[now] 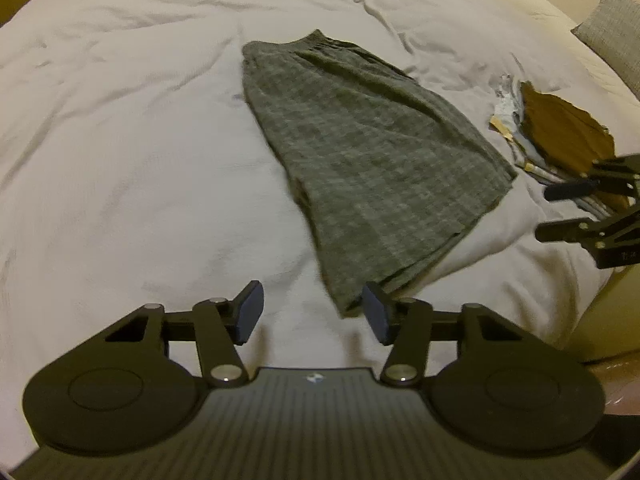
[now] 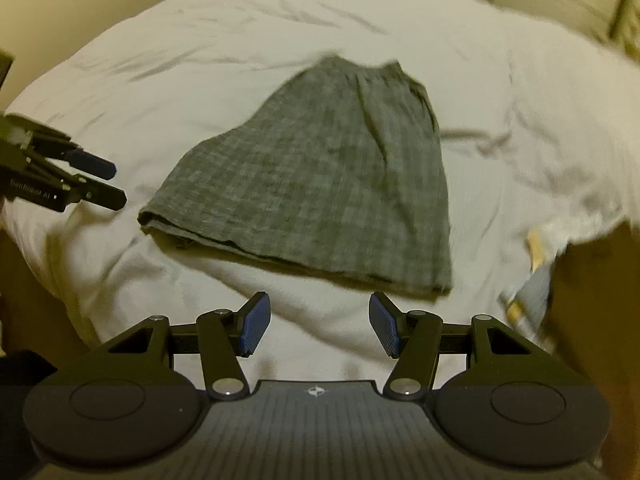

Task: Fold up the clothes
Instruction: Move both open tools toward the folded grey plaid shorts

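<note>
Two views, both soft with motion blur, worst along the right edge of the right wrist view, where I cannot resolve the brown mass and the pale striped cloth beside it. In the left wrist view the same area reads as a stack of folded clothes (image 1: 568, 132), brown piece on top, lighter layers under it; its lower end is hidden behind my right gripper (image 1: 560, 210), which enters from the right edge with most of its body cut off. A grey cushion (image 1: 612, 28) is clipped at the upper right corner.

My left gripper (image 1: 310, 312) has its fingers spread wide, nothing between the blue pads. The right-hand pad (image 1: 376, 314) overlaps the near corner of the grey checked skirt (image 1: 360, 152) in frame; I cannot tell whether it touches. From the right wrist view, the left gripper (image 2: 114, 184) sits at mid-left, just beside the skirt's hem corner, apart from it.

Right gripper (image 2: 318, 328): fingers spread wide, empty, over bare white duvet (image 2: 200, 60), near the skirt's (image 2: 320, 176) hem.

Skirt lies flat in mid-frame on the duvet, waistband toward the top, hem toward the bottom.
</note>
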The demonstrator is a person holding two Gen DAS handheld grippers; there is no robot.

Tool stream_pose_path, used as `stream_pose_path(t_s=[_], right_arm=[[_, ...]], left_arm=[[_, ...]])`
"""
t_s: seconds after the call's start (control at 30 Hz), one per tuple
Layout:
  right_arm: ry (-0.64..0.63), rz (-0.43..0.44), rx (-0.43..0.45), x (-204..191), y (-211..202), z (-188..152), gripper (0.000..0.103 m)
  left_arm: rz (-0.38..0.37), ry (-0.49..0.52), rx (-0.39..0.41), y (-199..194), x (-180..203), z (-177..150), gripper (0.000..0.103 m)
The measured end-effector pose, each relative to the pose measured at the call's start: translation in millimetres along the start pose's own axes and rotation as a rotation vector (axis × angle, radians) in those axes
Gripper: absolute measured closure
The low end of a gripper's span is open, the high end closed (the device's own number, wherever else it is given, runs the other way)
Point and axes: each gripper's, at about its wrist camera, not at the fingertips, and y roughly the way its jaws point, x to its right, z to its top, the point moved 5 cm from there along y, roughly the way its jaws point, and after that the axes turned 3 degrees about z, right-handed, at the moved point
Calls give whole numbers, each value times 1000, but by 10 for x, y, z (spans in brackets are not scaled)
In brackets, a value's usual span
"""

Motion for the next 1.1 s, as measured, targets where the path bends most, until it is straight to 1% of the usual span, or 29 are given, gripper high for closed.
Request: stream_pose_path(t_s=[0.1, 0.13, 0.27, 0.37, 0.4, 0.43, 0.57, 0.7, 0.73, 0.87, 0.9, 0.93, 0.97, 1.0, 1.03, 1.07, 1.1], right_arm=[[-71, -6, 78, -59, 4, 44, 46], [-105, -8, 104, -101, 22, 47, 44], [-272, -13, 192, -349, 149, 18, 43], [-409, -19, 247, -588, 309, -31, 44], [-427, -17, 271, -648, 359, -31, 44], [-437, -13, 299, -703, 405, -28, 43], [-479, -31, 356, -855, 525, -115, 44], [-521, -51, 410, -1004, 639, -209, 44], [-510, -62, 421, -1023, 625, -244, 44], [-429, -108, 453, -1082, 473, -406, 44], [-405, -117, 458, -1099, 424, -449, 44], [-397, -123, 465, -1125, 365, -485, 44], [-395, -127, 474, -1153, 303, -519, 44], [-402, -138, 479, -1180, 256, -543, 43], [-412, -148, 480, -1205, 228, -549, 44], [-422, -150, 479, -1224, 207, -545, 44], [-438, -148, 475, -1246, 220, -524, 47]], left_arm=[[-37, 25, 27, 23, 84, -19, 57], [-44, 40, 48, 28, 108, -24, 57], [-41, 90, 149, 86, 129, -98, 57], [-30, 104, 238, 84, 67, -202, 57], [-20, 106, 267, 80, 32, -247, 57], [-7, 106, 294, 79, -9, -292, 57], [36, 86, 400, 49, -143, -478, 56], [83, 65, 481, 39, -199, -699, 55], [97, 59, 497, 27, -200, -755, 55], [178, 42, 515, -159, -29, -1000, 55], [203, 52, 521, -254, 53, -1071, 55], [227, 62, 529, -350, 134, -1141, 53], [242, 72, 542, -449, 215, -1207, 45], [252, 80, 557, -543, 290, -1270, 42], [257, 82, 565, -618, 342, -1325, 40], [261, 85, 571, -686, 391, -1377, 40], [262, 89, 572, -726, 423, -1417, 40]])
